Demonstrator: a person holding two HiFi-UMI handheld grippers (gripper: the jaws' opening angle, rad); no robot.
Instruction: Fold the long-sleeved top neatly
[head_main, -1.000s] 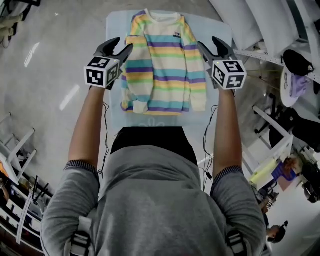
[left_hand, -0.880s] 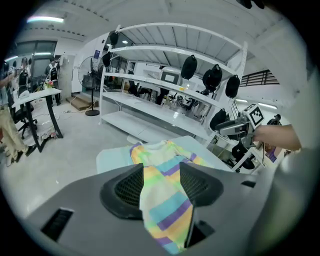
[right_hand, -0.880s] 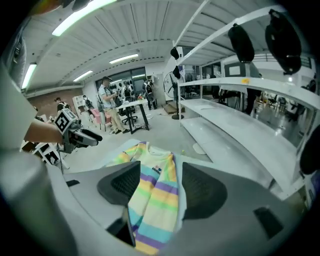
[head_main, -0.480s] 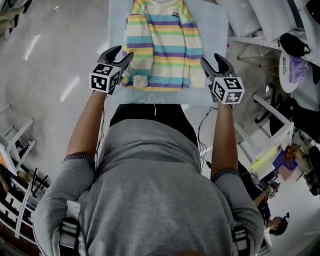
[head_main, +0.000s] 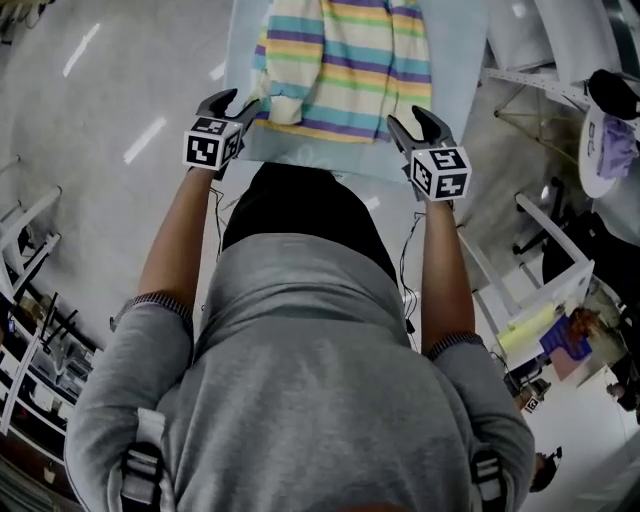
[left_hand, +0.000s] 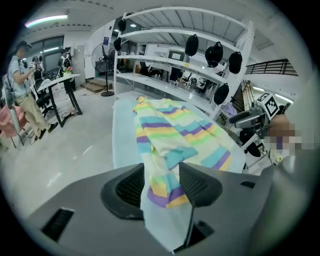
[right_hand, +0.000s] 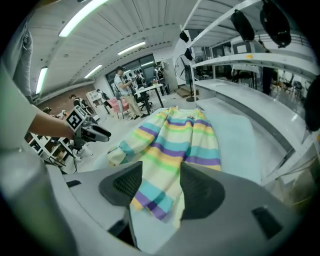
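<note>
A pastel-striped long-sleeved top (head_main: 345, 60) lies flat on a light blue table (head_main: 245, 60), both sleeves folded in over the body and the hem nearest me. My left gripper (head_main: 238, 100) stands open at the hem's left corner, just off the table's edge. In the left gripper view the corner (left_hand: 167, 192) shows between the open jaws (left_hand: 162, 167), untouched. At the right corner my right gripper (head_main: 408, 117) is closing its jaws. The striped hem (right_hand: 155, 200) lies between them, and the pads (right_hand: 202, 190) are not pressing on it.
White shelving (left_hand: 200, 37) hung with black caps (left_hand: 215, 52) runs along the table's right side. A desk and chair (head_main: 560, 240) stand to my right. People (left_hand: 22, 85) stand at desks (right_hand: 145, 92) across the grey floor (head_main: 110, 130).
Both grippers have drawn back along the top's sides from mid-body to the hem corners and dropped lower. The top has slid toward the upper edge of the head view.
</note>
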